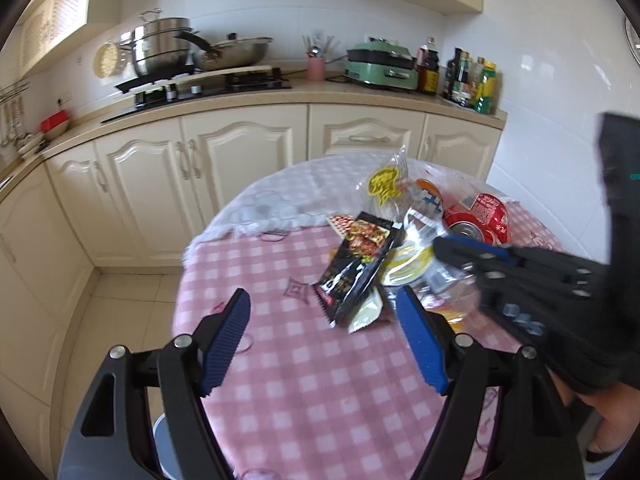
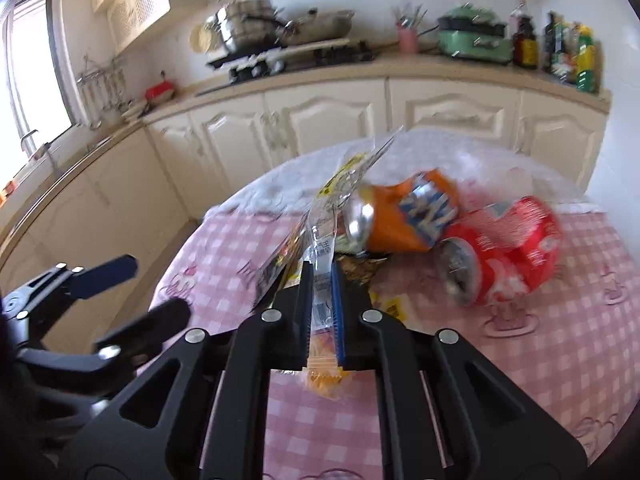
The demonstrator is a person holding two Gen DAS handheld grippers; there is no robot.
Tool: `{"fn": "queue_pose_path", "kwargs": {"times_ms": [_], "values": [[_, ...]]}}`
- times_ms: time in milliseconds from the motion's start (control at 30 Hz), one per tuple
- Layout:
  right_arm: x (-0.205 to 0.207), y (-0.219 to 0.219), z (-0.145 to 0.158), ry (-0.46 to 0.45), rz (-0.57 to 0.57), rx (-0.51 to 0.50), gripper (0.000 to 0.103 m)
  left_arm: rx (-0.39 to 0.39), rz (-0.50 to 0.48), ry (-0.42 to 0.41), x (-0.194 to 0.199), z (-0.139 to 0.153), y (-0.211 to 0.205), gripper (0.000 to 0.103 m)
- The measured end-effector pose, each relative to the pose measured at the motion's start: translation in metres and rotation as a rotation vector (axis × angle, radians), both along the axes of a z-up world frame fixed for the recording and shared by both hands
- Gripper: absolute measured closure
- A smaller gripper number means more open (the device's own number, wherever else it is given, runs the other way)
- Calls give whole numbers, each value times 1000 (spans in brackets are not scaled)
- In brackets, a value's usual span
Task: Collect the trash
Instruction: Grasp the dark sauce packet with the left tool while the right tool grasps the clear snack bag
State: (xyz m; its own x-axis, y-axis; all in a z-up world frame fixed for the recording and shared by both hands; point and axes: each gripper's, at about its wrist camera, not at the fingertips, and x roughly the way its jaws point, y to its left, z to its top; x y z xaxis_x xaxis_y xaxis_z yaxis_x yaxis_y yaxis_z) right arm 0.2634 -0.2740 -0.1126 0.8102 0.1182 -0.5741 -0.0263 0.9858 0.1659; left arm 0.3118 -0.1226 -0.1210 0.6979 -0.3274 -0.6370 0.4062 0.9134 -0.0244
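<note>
Trash sits in a loose pile on the pink checked tablecloth [image 1: 304, 380], right of centre in the left wrist view: a black snack packet [image 1: 356, 268], a clear plastic bag [image 2: 322, 280] with yellow print, an orange can [image 2: 404, 216] and a red can [image 2: 504, 248]. The right gripper [image 2: 322, 316] is clamped on a thin fold of the clear plastic bag at centre frame. The left gripper [image 1: 324, 340] stands apart, holding nothing, low in its own frame, just short of the black snack packet. Main risk: the fold is slippery film, so a sharp pull could slide it out of the pads. Second risk: the bag appears tangled with the pile (both cans lie against it), so lifting may drag or roll a can off the table edge. Third risk: the two grippers work close together and could collide.
</note>
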Motion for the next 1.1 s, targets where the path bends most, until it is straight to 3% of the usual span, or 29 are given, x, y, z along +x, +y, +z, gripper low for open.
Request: {"fn": "queue_pose_path", "kwargs": {"times_ms": [133,467,800,867,900,967,1033,1100], "values": [[-15,-8,10,-73,-58,-59,95,36,-32,17,15,-13,-20,29],[-8,-28,6,-84,-77,-29,96,91,-53,85,52,-38,-45,29],[3,-21,0,-77,-64,-40,96,30,11,215,83,-60,-27,31],[6,-17,0,-76,-59,-41,96,9,8,224,83,-61,-25,41],[6,-16,0,-76,-59,-45,96,-11,-3,230,84,-60,-25,57],[8,-14,-1,-73,-57,-47,96,-8,-10,229,84,-59,-27,61],[9,-11,-1,-72,-58,-50,96,6,10,198,80,-56,-26,77],[9,-10,1,-77,-60,-51,96,-54,6,206,78,-53,-18,79]]}}
